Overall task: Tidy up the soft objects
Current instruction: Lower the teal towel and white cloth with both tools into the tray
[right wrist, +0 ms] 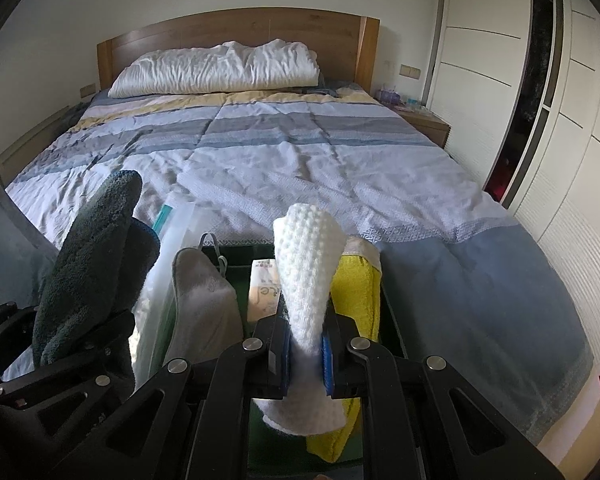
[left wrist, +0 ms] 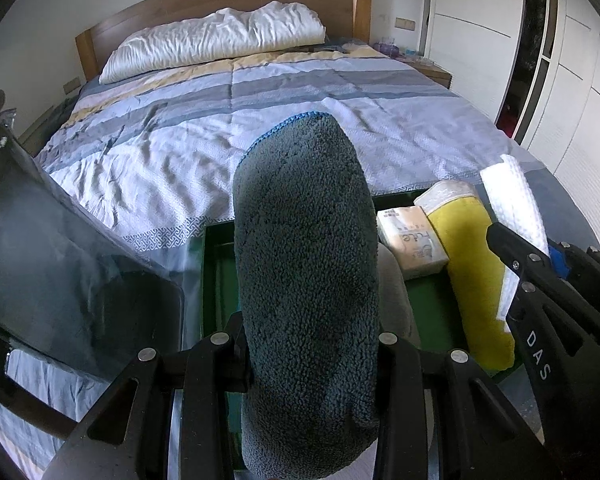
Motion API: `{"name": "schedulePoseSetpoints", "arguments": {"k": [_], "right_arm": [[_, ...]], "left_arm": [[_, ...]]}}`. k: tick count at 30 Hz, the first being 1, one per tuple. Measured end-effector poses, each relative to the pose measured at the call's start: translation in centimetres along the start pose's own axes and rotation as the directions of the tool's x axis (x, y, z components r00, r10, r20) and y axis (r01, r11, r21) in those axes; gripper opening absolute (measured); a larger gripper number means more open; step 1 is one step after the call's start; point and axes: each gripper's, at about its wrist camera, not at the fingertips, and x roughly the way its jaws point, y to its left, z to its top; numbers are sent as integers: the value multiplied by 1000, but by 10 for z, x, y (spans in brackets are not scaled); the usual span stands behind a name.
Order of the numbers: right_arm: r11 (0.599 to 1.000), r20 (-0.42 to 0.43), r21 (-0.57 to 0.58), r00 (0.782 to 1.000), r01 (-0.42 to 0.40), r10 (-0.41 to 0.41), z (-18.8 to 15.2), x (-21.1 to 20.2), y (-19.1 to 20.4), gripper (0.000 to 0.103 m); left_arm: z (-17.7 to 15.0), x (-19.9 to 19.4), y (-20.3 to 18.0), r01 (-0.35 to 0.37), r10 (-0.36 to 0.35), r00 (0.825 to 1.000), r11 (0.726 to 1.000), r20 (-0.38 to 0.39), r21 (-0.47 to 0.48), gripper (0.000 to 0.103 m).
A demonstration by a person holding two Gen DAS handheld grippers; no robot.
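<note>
My left gripper is shut on a rolled dark teal towel, held upright above a green bin at the foot of the bed; the towel also shows at left in the right wrist view. My right gripper is shut on a rolled white waffle cloth, held over the bin's right part; the cloth shows in the left wrist view. In the bin lie a yellow towel, a tissue pack and a grey cloth.
The bed with a striped cover stretches ahead, a white pillow at the wooden headboard. A clear plastic bag leans at the bin's left. A dark lid or panel stands at left. White wardrobe doors line the right.
</note>
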Motion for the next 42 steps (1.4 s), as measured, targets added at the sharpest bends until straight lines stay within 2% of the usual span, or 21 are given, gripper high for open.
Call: {"name": "schedulePoseSetpoints", "arguments": {"k": [42], "right_arm": [[1000,-75,12,997,2,-2,-4,40,1,12]], "left_arm": [[2,33,8,-13,11,999,999,-48,-46,30]]}}
